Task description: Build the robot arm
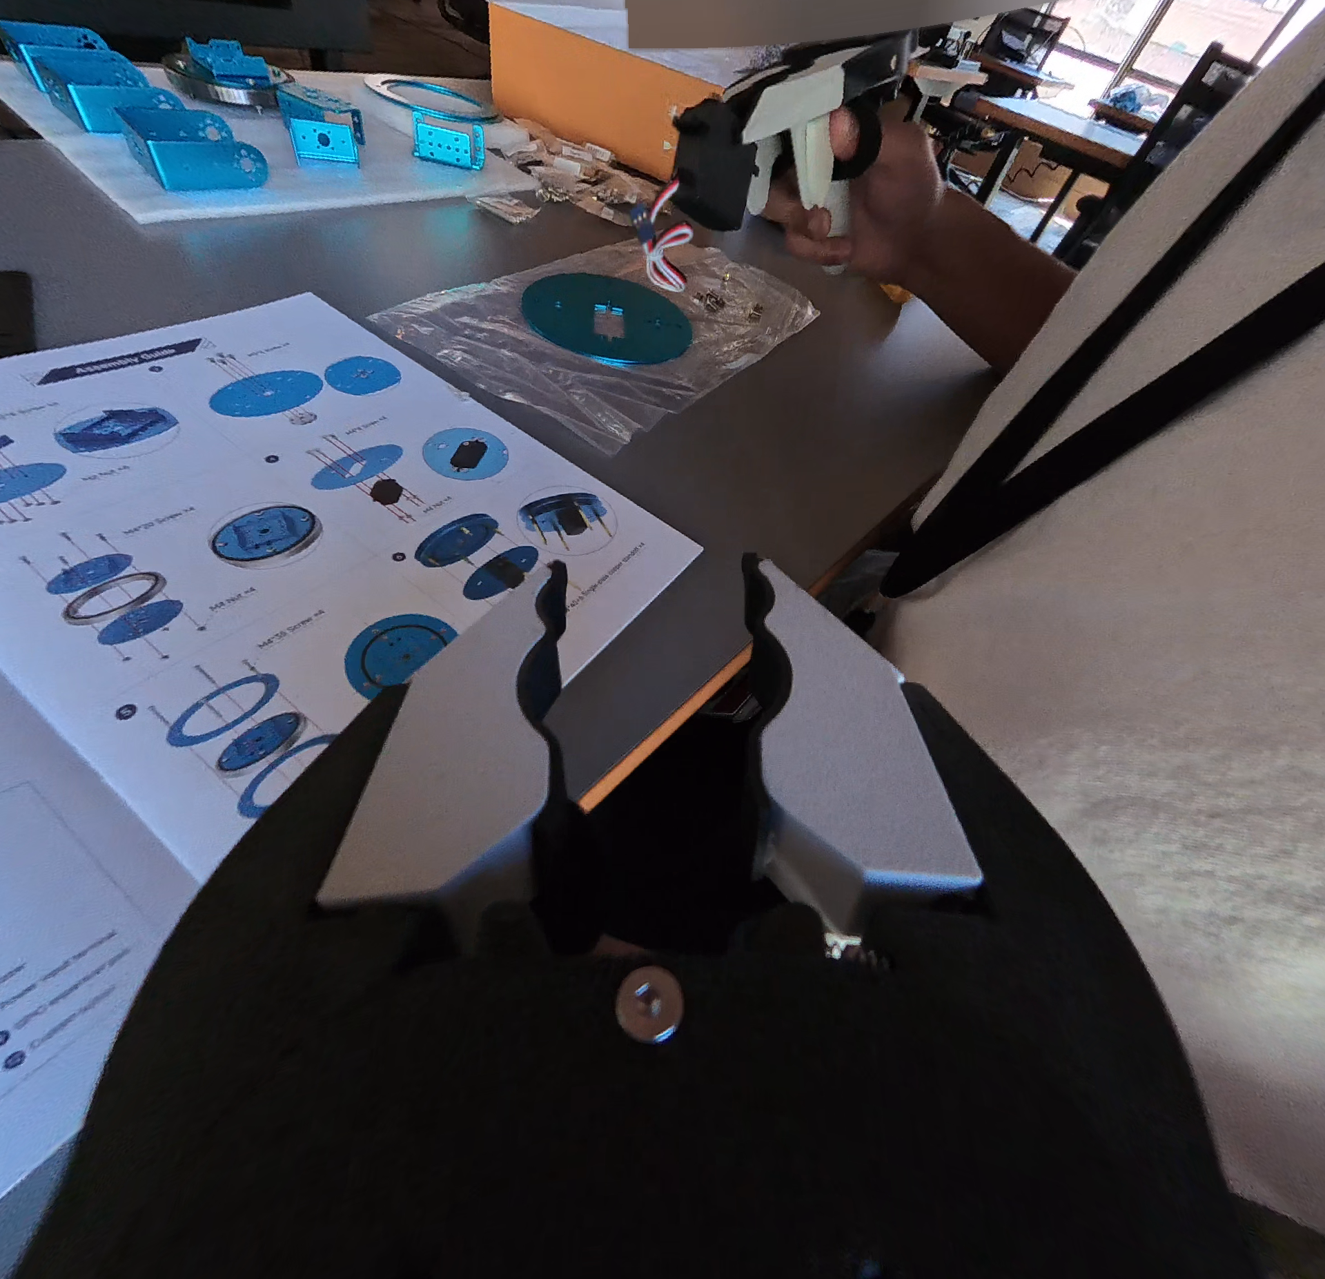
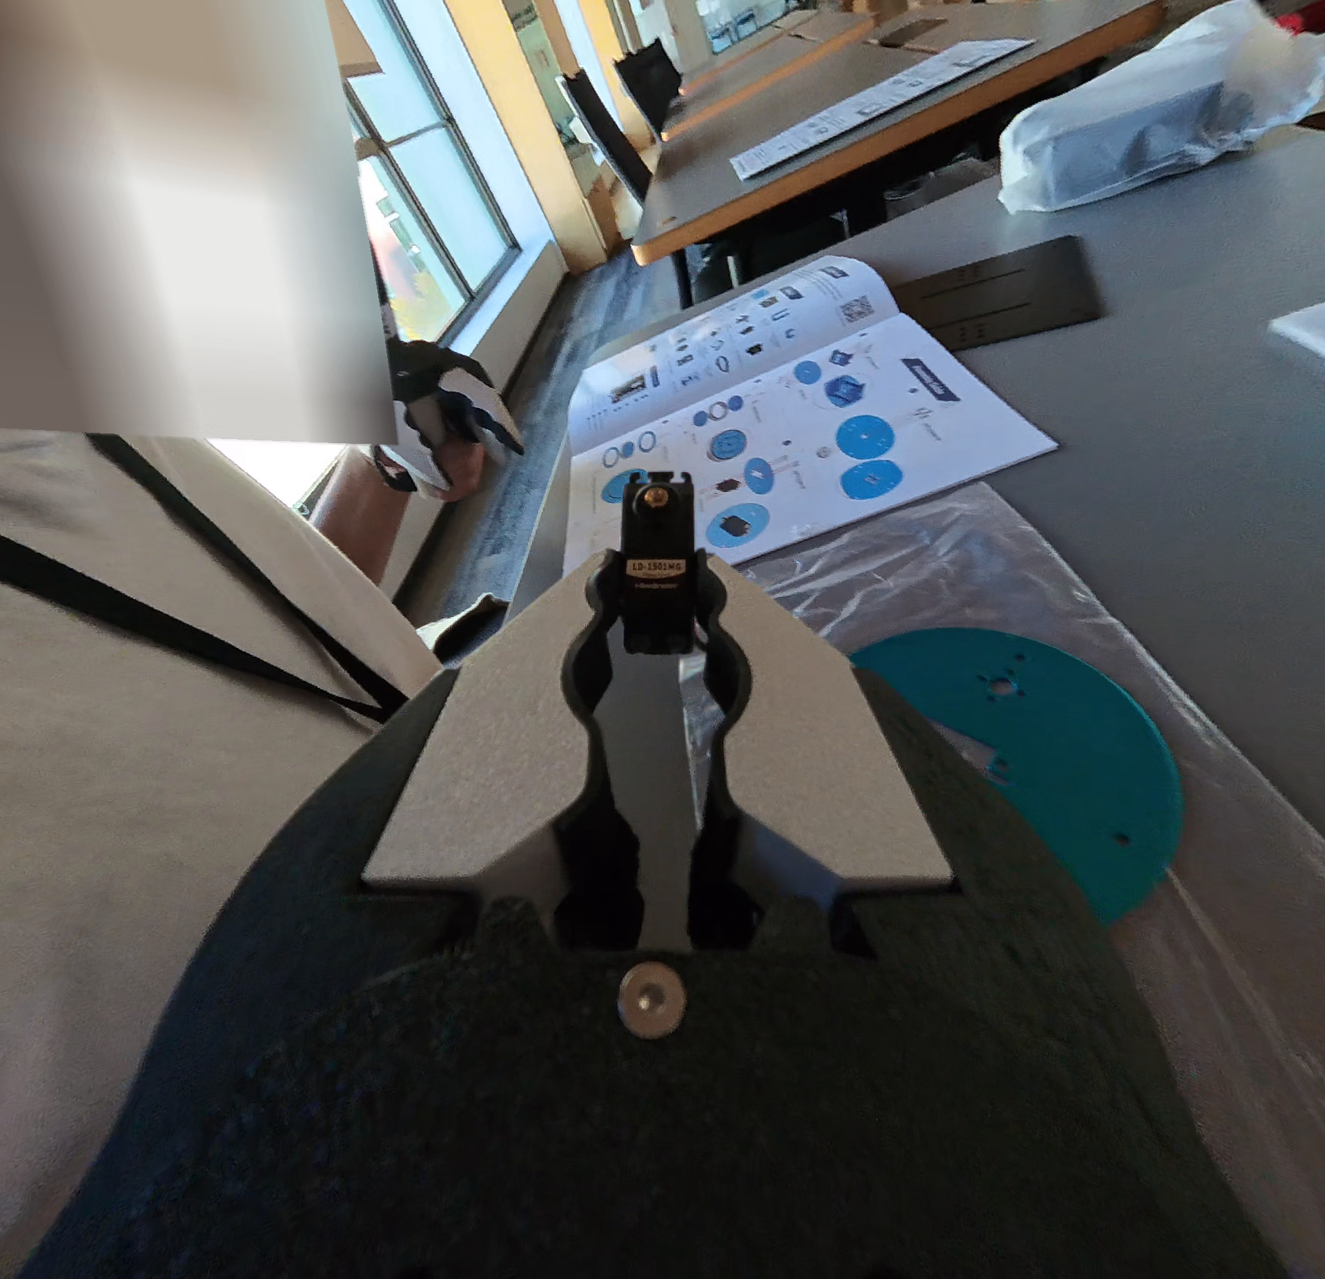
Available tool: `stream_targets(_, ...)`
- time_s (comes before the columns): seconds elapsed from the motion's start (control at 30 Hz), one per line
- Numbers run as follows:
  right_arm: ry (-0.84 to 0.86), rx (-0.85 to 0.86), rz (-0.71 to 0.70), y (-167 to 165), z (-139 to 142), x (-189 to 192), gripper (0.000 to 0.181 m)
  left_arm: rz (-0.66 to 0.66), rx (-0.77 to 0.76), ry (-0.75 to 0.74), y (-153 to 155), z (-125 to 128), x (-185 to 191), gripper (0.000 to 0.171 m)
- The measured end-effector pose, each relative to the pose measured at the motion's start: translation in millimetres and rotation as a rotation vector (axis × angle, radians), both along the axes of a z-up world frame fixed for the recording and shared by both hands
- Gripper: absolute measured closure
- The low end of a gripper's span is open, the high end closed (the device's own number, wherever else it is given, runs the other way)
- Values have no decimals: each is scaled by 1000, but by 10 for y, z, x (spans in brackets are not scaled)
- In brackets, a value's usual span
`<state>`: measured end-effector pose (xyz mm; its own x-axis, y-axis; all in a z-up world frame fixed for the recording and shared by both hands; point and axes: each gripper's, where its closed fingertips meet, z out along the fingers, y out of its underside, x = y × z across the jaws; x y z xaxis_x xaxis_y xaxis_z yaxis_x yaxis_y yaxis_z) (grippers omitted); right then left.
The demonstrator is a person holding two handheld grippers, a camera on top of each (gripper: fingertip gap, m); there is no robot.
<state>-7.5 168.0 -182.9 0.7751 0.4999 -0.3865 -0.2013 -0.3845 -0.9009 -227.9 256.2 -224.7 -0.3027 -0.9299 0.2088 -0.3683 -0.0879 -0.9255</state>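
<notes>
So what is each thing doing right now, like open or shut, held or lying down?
Left gripper: open, empty, above the table edge.
Right gripper: shut on the small black servo motor.
Small black servo motor: held in the air, its red and white wire hanging down.
Round teal metal plate: lying flat on the clear plastic bag.
White instruction booklet: open, flat on the grey table.
Blue metal brackets: standing on a white sheet.
</notes>
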Motion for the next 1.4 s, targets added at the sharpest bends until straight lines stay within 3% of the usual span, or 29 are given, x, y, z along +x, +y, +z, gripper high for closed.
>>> stream_targets(0.23, 40, -41, 22, 41, -138, -91, 162, -39, 37, 8, -52, -1, 207, 122)
stream_targets(0.33, 33, -59, -33, 87, -169, -36, 163, -23, 23, -13, -53, 40, 312, 123)
stream_targets(0.77, -392, -168, -186, 51, -489, 96, 162, -37, 90, 38, -267, -80, 667, 123)
stream_targets(0.97, -430, -202, -130, 11, -610, -75, 162, 101, 115, 69, -33, -66, 612, 123)
stream_targets(1.17, -462, -235, -114, -6, -705, -103, 162, 265, 277, 243, 308, -332, 286, 123)
stream_targets(1.4, -485, -279, -104, -2, -831, -93, 162, 254, 314, 326, 344, -382, -90, 123)
